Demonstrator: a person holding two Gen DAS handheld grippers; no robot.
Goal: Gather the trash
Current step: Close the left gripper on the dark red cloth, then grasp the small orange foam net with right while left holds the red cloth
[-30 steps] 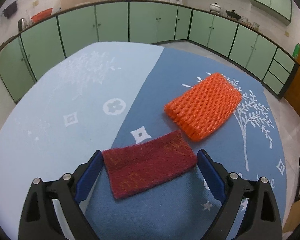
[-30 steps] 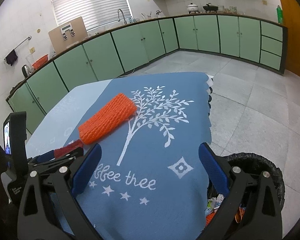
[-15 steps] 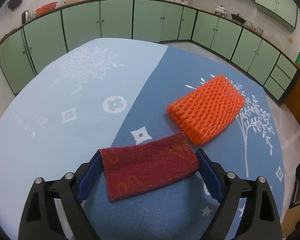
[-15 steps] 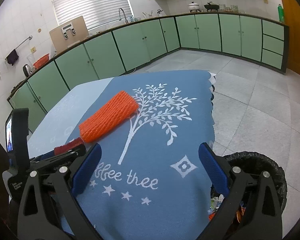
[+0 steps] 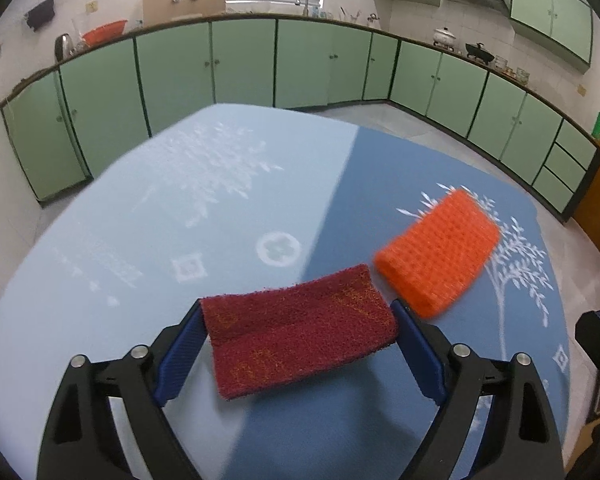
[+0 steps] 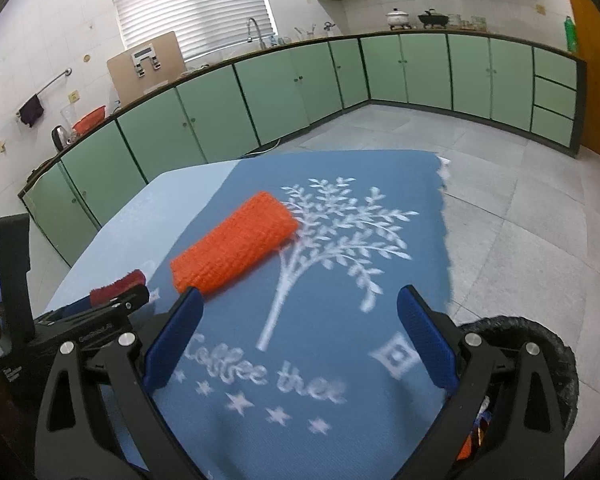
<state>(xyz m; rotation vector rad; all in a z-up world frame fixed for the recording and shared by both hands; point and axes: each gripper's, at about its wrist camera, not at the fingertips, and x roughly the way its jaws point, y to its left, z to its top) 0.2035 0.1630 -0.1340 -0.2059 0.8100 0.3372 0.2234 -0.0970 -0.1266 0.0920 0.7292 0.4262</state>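
Fibrous maroon scouring pad (image 5: 298,334) | gripped: left gripper (image 5: 298,346) | ribbed orange foam net (image 5: 438,254)

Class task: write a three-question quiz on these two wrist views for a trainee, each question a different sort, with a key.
1. True or false: the left gripper is shut on the red scouring pad.
2. Multiple choice: the orange foam net lies A) in the bin, B) on the tablecloth, C) in the right gripper.
3. Fill in: the black-lined bin stands on the ____ beside the table.

Key: 1 true; 2 B; 3 floor.
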